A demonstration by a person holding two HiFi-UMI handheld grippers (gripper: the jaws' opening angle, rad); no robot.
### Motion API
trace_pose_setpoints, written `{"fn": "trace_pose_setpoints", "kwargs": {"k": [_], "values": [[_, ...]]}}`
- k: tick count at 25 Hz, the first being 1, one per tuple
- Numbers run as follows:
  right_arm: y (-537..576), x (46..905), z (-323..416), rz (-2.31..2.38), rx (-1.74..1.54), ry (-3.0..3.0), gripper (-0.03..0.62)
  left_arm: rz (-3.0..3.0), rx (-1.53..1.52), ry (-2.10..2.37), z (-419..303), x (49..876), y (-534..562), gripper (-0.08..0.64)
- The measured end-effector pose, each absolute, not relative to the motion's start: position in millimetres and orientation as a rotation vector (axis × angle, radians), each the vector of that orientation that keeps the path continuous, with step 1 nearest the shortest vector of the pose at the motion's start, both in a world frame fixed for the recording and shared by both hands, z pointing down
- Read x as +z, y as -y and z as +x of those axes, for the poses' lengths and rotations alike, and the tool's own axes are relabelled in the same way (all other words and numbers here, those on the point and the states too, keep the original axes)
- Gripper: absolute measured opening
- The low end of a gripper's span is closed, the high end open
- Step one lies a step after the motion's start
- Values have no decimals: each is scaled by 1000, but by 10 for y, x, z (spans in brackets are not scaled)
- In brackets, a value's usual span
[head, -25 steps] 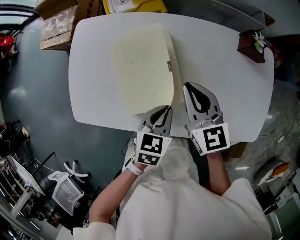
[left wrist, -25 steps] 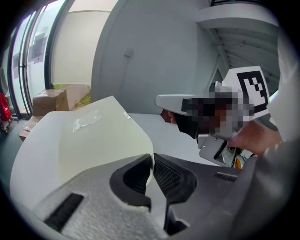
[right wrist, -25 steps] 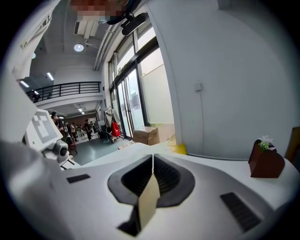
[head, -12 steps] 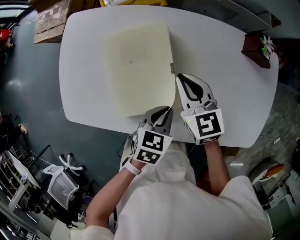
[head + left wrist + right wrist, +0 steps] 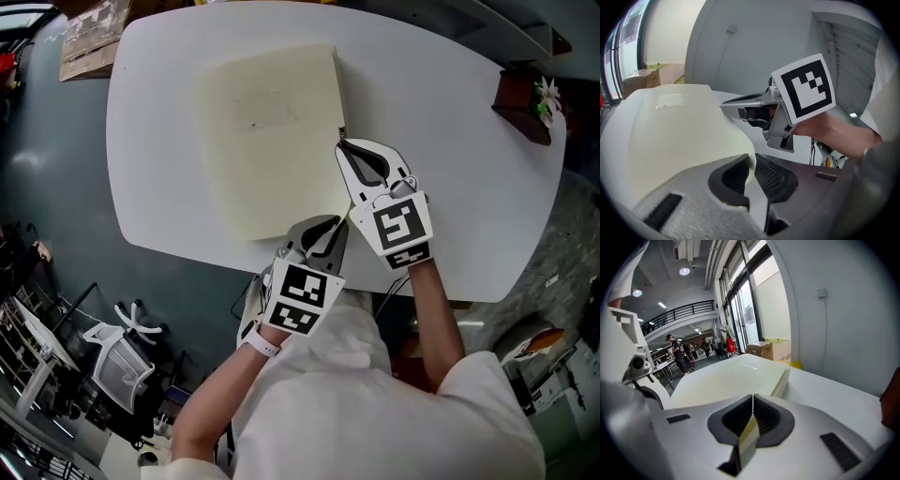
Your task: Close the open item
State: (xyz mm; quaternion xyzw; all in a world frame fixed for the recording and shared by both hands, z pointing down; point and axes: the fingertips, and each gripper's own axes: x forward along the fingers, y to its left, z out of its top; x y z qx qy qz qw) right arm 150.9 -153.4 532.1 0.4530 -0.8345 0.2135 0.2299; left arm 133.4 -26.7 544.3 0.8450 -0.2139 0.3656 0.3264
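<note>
Found the left gripper (image 5: 330, 223) at the 6 o'clock edge of the table (image 5: 450, 141), jaws beginning to ease apart yet pads pressed on the near right corner of the cream case (image 5: 272, 131). Recorded the case lying flat from centre toward 11 o'clock, long edges running 12 to 6. Found the right gripper (image 5: 343, 143) at the case's 3 o'clock edge, clenched on a small tan tab (image 5: 749, 434). Could not confirm the open length of that edge from any view. Judged the step in hand to be drawing the tab along the edge to close it. Advised pinning the corner throughout the pull, pulling in line with the edge and low to the tabletop, and avoiding any twist likely to slip the tab from the pads.
</note>
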Motion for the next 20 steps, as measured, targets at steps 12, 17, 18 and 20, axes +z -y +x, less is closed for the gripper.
{"fn": "trace_pose_setpoints", "kwargs": {"k": [12, 17, 18, 20], "values": [[1583, 5545, 1485, 1130, 582, 2191, 14, 2167, 944, 513, 1361, 5540, 241, 52], [1595, 5538, 1493, 1131, 572, 2173, 14, 2191, 945, 499, 1432, 5521, 192, 105], [1595, 5534, 1487, 1131, 570, 2174, 14, 2193, 940, 509, 1443, 5520, 162, 141], [1590, 5521, 1478, 1135, 585, 2187, 14, 2208, 939, 541, 1450, 5521, 118, 141]]}}
